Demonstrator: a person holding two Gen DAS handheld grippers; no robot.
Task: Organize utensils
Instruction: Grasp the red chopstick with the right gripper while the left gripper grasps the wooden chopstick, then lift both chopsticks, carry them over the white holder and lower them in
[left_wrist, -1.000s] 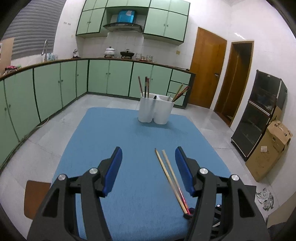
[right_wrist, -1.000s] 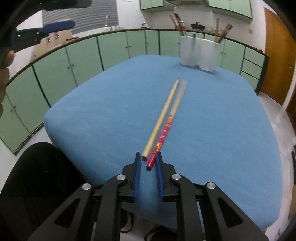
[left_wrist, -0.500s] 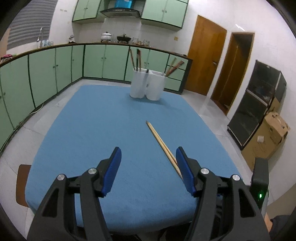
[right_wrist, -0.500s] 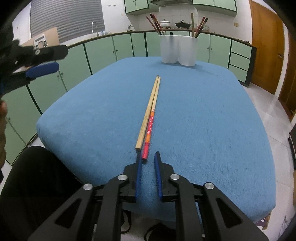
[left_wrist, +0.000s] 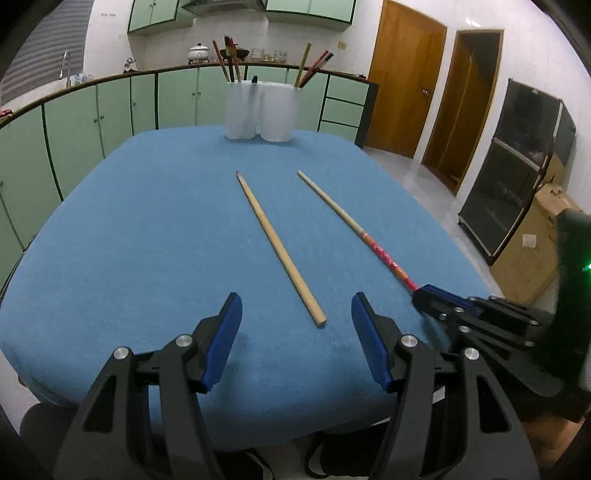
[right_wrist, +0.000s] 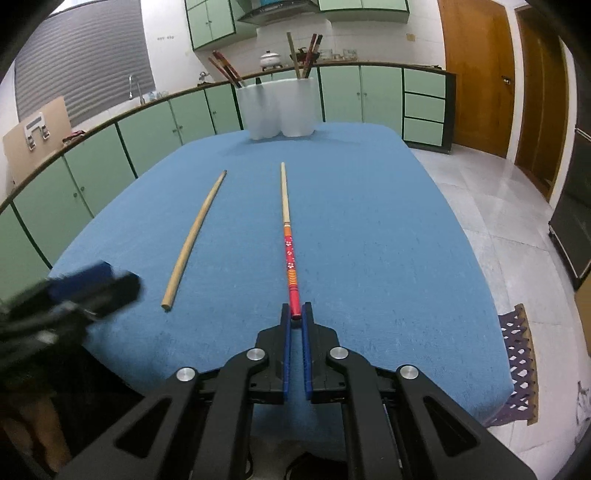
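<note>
The right gripper (right_wrist: 295, 317) is closed on the near, red end of the red-patterned chopstick (right_wrist: 290, 254); its blue pads pinch the tip between them. The chopstick points away from the gripper toward the far end of the blue table (right_wrist: 388, 240). Whether its far tip touches the cloth cannot be determined. In the left wrist view the same chopstick (left_wrist: 354, 229) runs diagonally from the right gripper (left_wrist: 424, 291) at the near right toward the table centre.

The left gripper (left_wrist: 295, 332) is wide open and holds nothing. It sits above the near edge of the table (left_wrist: 129, 240), with the near end of the plain wooden chopstick (left_wrist: 280, 247) just ahead of the gap between its fingers. This chopstick lies flat on the cloth, left of the red-patterned one and apart from it. In the right wrist view the plain chopstick (right_wrist: 194, 236) lies left of the held one, and the left gripper (right_wrist: 92, 284) appears blurred at the near left.

The white utensil holder (left_wrist: 260, 110) stands at the far end of the table, with several chopsticks upright in it. It also appears in the right wrist view (right_wrist: 280, 107).
</note>
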